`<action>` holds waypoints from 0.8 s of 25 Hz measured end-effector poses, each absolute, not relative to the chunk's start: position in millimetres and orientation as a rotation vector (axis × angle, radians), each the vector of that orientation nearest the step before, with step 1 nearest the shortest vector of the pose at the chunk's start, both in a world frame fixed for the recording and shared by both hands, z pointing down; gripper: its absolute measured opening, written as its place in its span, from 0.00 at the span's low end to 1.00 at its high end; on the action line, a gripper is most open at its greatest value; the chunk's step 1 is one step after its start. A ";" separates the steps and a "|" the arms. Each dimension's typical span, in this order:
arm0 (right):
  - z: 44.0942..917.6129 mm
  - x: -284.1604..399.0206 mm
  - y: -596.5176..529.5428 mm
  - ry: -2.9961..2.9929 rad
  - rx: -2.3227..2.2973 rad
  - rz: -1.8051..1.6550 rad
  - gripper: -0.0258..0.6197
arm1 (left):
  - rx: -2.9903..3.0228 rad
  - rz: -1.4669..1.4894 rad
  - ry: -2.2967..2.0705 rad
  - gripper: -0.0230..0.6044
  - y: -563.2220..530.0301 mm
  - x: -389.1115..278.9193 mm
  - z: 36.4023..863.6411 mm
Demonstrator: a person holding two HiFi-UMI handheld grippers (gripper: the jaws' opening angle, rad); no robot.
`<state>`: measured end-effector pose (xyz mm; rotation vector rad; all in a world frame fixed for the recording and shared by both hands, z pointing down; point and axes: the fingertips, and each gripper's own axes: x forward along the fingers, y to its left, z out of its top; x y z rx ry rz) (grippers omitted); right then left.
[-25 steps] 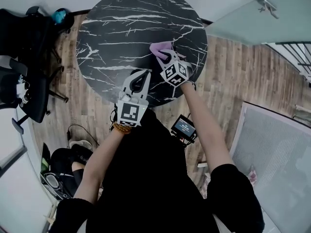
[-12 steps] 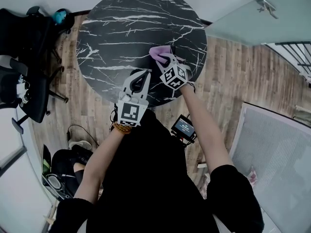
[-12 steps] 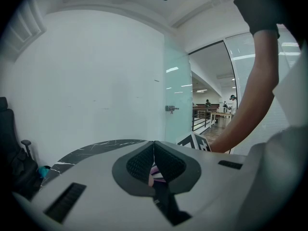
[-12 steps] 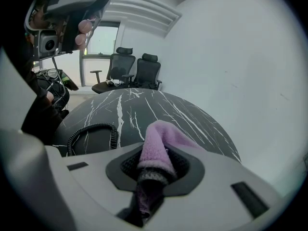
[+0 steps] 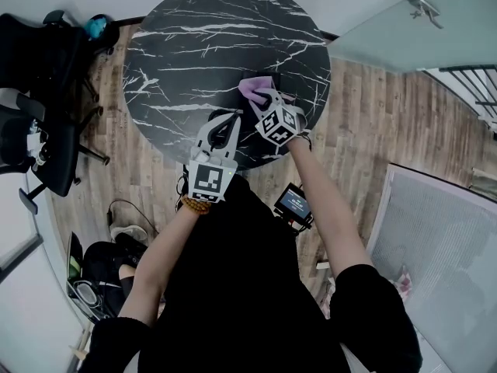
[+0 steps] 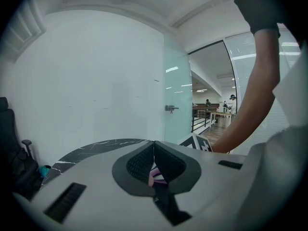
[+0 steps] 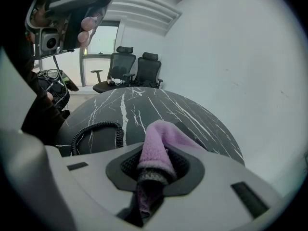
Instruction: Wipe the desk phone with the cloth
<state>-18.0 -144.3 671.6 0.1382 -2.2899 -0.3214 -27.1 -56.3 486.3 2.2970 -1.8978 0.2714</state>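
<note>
Holds the lilac cloth (image 7: 159, 138) pinched in the right gripper (image 7: 154, 163), low over the round black marbled table (image 5: 194, 45). Has the left gripper (image 6: 154, 160) pressed together on nothing, near the table's close edge. Shows of the desk phone only a coiled cord (image 7: 96, 129), lying on the table left of the cloth; cannot make out the body against the dark top. Could snag that cord on a sweeping wipe and drag the handset along; could also lose the cloth, caught only by a fold, under hard sideways pressure. Finds no brand or label: only square markers on the cube (image 5: 278, 121), and a small lit screen (image 5: 295, 202) at the waist, too small to read.
</note>
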 end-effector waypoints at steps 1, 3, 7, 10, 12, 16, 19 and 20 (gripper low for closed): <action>672.6 -17.5 -143.5 -2.289 0.139 -0.320 0.17 | 2.296 0.273 -1.898 0.06 -55.7 -27.0 487.0; 674.3 -15.8 -141.5 -2.287 0.139 -0.317 0.17 | 2.296 0.275 -1.898 0.06 -54.6 -26.5 487.8; 676.7 -13.2 -135.6 -2.282 0.138 -0.311 0.17 | 2.293 0.277 -1.900 0.06 -51.7 -26.7 488.1; 679.0 -10.9 -130.8 -2.278 0.140 -0.301 0.17 | 2.292 0.278 -1.900 0.06 -50.5 -26.4 488.5; 681.7 -9.7 -125.8 -2.277 0.138 -0.292 0.17 | 2.290 0.276 -1.900 0.06 -49.5 -26.5 489.1; 686.8 -5.9 -115.8 -2.271 0.125 -0.277 0.17 | 2.292 0.276 -1.895 0.06 -48.6 -25.3 489.2; 688.6 -4.2 -110.0 -2.269 0.119 -0.269 0.17 | 2.292 0.275 -1.897 0.06 -47.5 -25.4 488.9; 689.5 -3.7 -108.2 -2.268 0.118 -0.267 0.17 | 2.292 0.276 -1.898 0.06 -46.9 -25.6 489.0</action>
